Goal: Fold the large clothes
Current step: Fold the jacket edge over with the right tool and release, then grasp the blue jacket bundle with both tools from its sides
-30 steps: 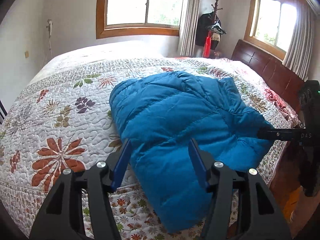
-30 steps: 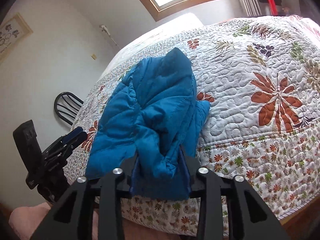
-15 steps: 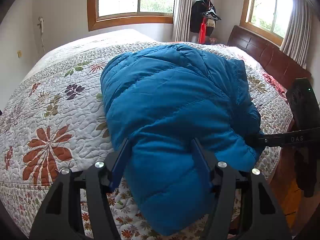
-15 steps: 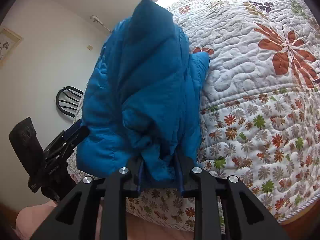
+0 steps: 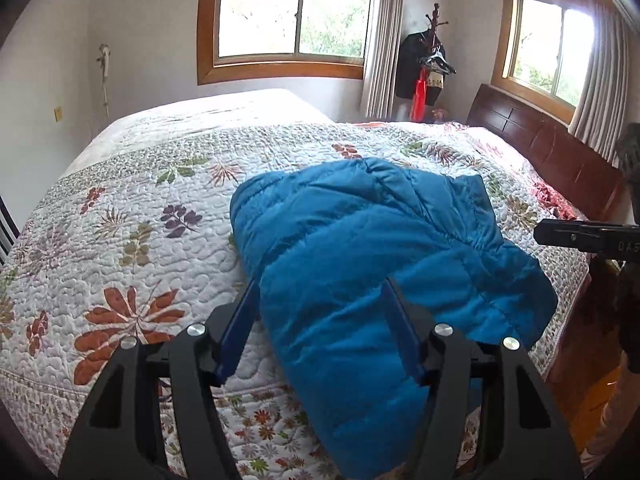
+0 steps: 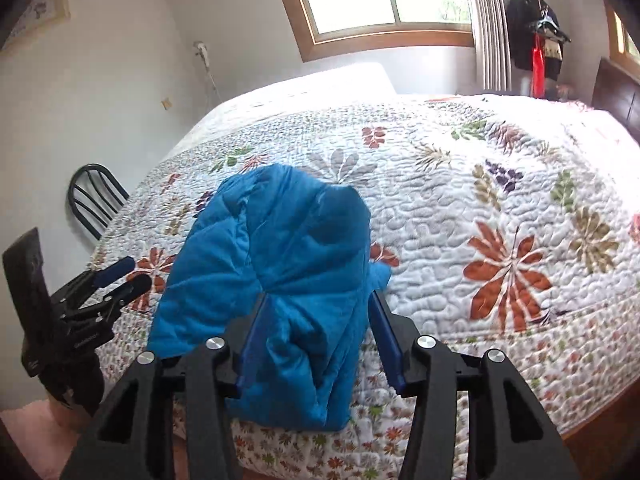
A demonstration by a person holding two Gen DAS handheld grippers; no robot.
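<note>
blue puffer jacket (image 5: 372, 264) bunched on floral quilted bed (image 5: 120, 208), draped over near edge. left tool (image 5: 320, 332) spread, jacket fabric between fingers, no pinch. right tool (image 6: 316, 332) opening, jacket between fingers, not pressed.

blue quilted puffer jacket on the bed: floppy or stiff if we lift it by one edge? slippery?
The blue quilted puffer jacket will probably flop: it is bunched in soft folds and droops over the edge of the floral quilted bedspread. Its puffy panels suggest it is light for its bulk. The smooth shell may slip; the right gripper's jaws are opening around a bunched fold.
</note>
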